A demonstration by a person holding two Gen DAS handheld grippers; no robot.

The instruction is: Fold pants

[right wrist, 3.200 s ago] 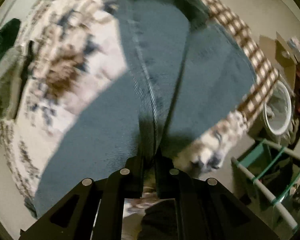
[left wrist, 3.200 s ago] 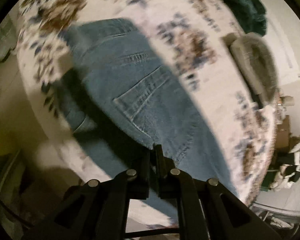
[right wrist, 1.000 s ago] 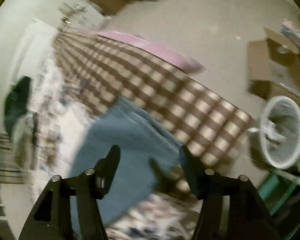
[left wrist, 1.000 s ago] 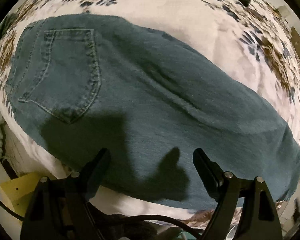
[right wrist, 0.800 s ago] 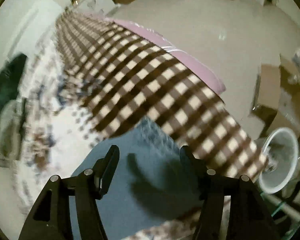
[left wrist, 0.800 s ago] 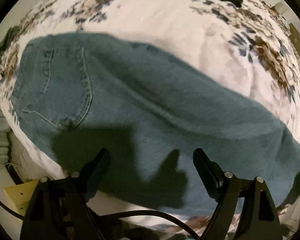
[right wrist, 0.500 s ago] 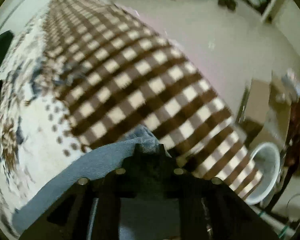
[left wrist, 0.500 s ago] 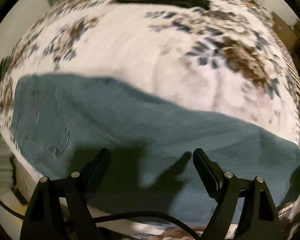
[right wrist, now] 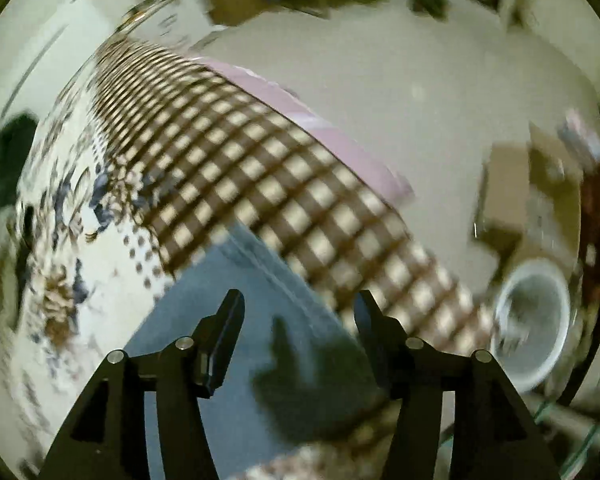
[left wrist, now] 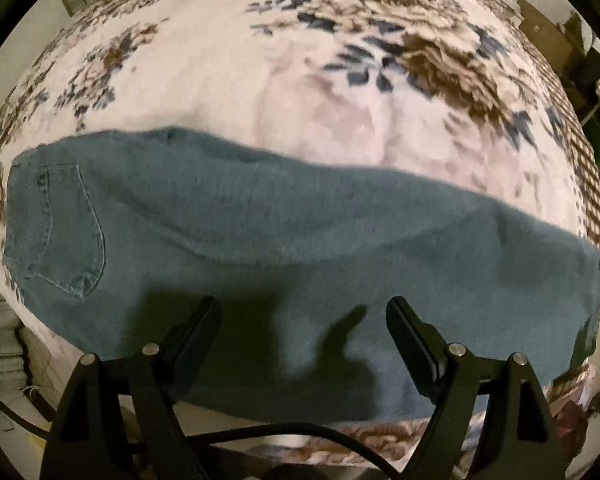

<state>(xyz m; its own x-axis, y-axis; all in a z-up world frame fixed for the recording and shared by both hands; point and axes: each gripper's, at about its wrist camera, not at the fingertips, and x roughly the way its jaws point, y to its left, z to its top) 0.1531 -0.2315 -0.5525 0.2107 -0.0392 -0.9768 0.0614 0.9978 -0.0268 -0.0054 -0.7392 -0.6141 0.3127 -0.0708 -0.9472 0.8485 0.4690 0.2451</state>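
Both tools released denim since 3.2 s ago: left tool [left wrist: 302, 312] and right tool [right wrist: 298, 306] now spread wide, empty. Jeans [left wrist: 300, 240] lie halved lengthwise along bed [left wrist: 260, 80] near edge. Risk: hem end sliding off edge during next grab.

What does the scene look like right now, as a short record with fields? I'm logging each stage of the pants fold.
garment: blue jeans, laid lengthwise across the bed, back pocket facing up at the left end
surface: floral blanket with a brown checked border
left gripper: open, above the jeans, holding nothing
right gripper: open, over the hem end of the jeans, holding nothing
nearby: white bin on the floor beside the bed
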